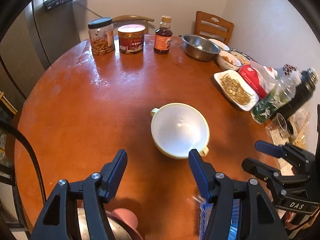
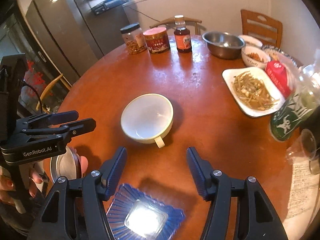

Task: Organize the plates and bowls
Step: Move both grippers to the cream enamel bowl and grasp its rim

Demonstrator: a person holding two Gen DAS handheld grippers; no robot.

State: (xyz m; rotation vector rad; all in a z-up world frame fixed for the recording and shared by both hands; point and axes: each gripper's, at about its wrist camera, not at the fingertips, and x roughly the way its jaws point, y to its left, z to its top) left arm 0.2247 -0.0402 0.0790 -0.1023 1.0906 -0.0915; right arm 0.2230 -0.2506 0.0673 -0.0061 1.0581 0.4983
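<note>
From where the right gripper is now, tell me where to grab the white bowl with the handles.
Pinch the near rim of the white bowl, coming from above on the gripper's side. It sits upright and empty, so one finger fits inside; the small handle pointing this way is probably too stubby.

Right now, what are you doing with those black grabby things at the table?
A person holds a grabbing tool in each hand over the round wooden table. Neither holds anything: the left tool and the right tool both gape empty, aimed at the white two-handled bowl in the middle. A blue glass dish lies below the right tool, and a metal bowl sits by the near edge.
</note>
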